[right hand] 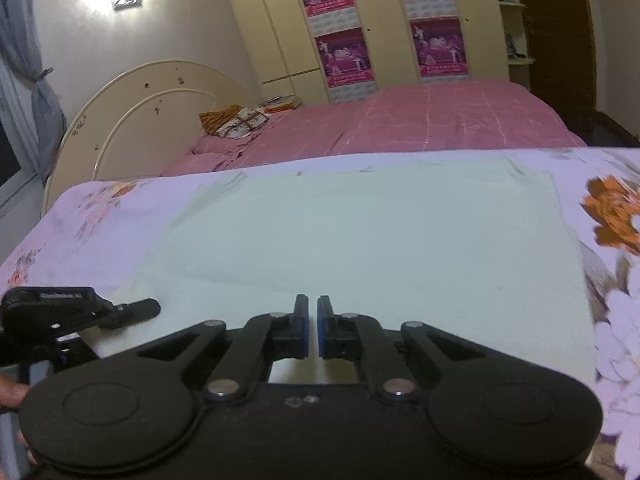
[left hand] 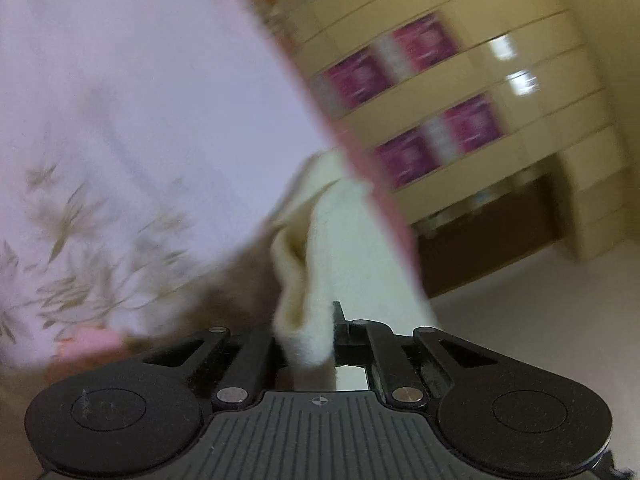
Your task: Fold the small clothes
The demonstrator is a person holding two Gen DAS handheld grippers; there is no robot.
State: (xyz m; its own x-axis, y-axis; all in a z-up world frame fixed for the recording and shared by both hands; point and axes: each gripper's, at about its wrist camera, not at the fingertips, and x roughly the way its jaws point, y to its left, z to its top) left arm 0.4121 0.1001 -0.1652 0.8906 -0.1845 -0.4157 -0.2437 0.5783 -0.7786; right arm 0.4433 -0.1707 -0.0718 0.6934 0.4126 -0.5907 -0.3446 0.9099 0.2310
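A pale cream cloth (right hand: 360, 232) lies spread flat on a lilac floral sheet (right hand: 100, 216). In the right wrist view my right gripper (right hand: 313, 312) hovers over the cloth's near edge. Its blue pads (right hand: 304, 322) stand almost together, and I see no cloth between them. My left gripper (right hand: 148, 308) lies at the cloth's near left corner. In the blurred left wrist view, my left gripper (left hand: 308, 328) is shut on a bunched fold of the cream cloth (left hand: 344, 248), which hides its left finger.
Beyond the floral sheet (left hand: 120, 120) lies a bed with a pink cover (right hand: 440, 120), a folded pile of clothes (right hand: 236, 120) and a curved headboard (right hand: 140, 112). A cream wardrobe with magenta posters (right hand: 344, 56) stands behind. A person's hand (right hand: 10, 394) shows at the left edge.
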